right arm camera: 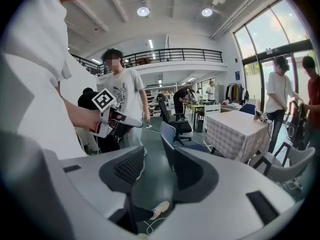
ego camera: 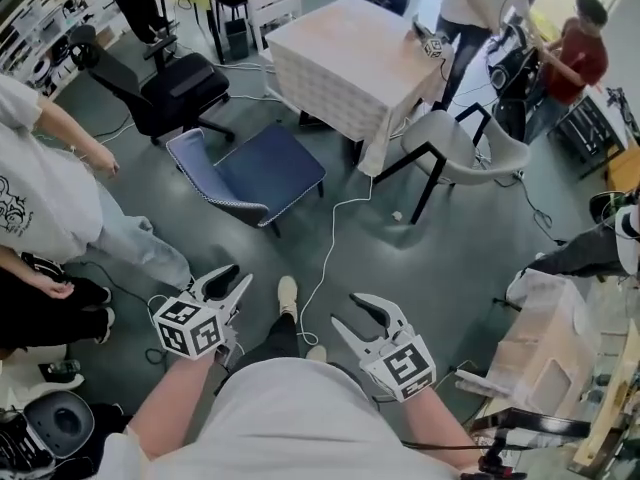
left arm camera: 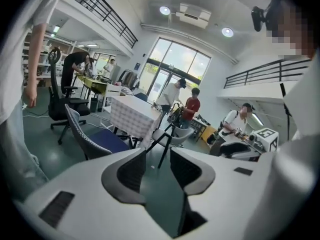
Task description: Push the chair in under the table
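Bare floor (ego camera: 420,258) up to blue chair (ego camera: 265,168), white cable (ego camera: 327,263) across

Left gripper (ego camera: 238,276): held low in front of the torso, pointing forward and a little downward.
Left jaws: apart, with nothing between the pads.
Right gripper (ego camera: 345,309): level with the left one and well apart from it, angled forward and slightly inward.
Right jaws: spread wide, with nothing between them.
Left marker cube (ego camera: 188,328): sits at the rear of its gripper, facing up.
Right marker cube (ego camera: 405,366): likewise.
Left forearm (ego camera: 165,413): bare, reaching forward.
Right forearm (ego camera: 445,430): bare, reaching forward.
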`<state>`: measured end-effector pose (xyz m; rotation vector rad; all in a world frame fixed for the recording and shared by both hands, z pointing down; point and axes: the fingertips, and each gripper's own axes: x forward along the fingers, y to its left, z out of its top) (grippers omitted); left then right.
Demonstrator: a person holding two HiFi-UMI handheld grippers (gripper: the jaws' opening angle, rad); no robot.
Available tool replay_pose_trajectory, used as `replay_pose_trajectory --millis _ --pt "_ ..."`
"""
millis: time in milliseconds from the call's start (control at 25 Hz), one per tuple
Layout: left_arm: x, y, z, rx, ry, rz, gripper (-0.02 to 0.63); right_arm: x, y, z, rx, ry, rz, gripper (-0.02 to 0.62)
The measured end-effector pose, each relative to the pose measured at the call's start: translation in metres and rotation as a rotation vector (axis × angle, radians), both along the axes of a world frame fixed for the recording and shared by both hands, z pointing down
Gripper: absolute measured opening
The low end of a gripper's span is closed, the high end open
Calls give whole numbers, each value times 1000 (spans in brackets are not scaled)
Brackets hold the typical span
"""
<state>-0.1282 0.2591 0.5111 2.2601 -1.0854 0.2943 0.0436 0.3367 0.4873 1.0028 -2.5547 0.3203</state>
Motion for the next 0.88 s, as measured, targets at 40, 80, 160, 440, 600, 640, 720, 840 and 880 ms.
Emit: replay_pose_trajectory --millis 40,80,160,440,600,640,720,840,880 --pt "-6 -20 3 -11 9 -29 149 2 -13 -2 -1 3 8 186" --pt "-13 -41 7 -22 16 -61 157 4 -24 -3 -7 9 14 189" --pt "-33 -85 20 -48 12 -129 174 7 -48 -6 -23 32 25 189" --pt "-113 -220 79 -132 -86 -343 227 -5 -145 -23 0 93 91 189" --pt "-170 -256 121 -220 -149 -484 266 -29 -182 -19 -18 87 90 189" --pt "-179 -263 131 -245 -164 -509 271 -32 -190 -18 -26 88 82 189" --pt "-193 -270 151 -292 -198 -539 280 -36 -204 -17 -37 95 64 189" --pt "-206 -284 175 -344 -234 -576 290 -32 -230 -15 -42 96 49 189" --pt "-208 -290 184 -364 -235 -588 290 -29 -240 -13 -44 95 46 189"
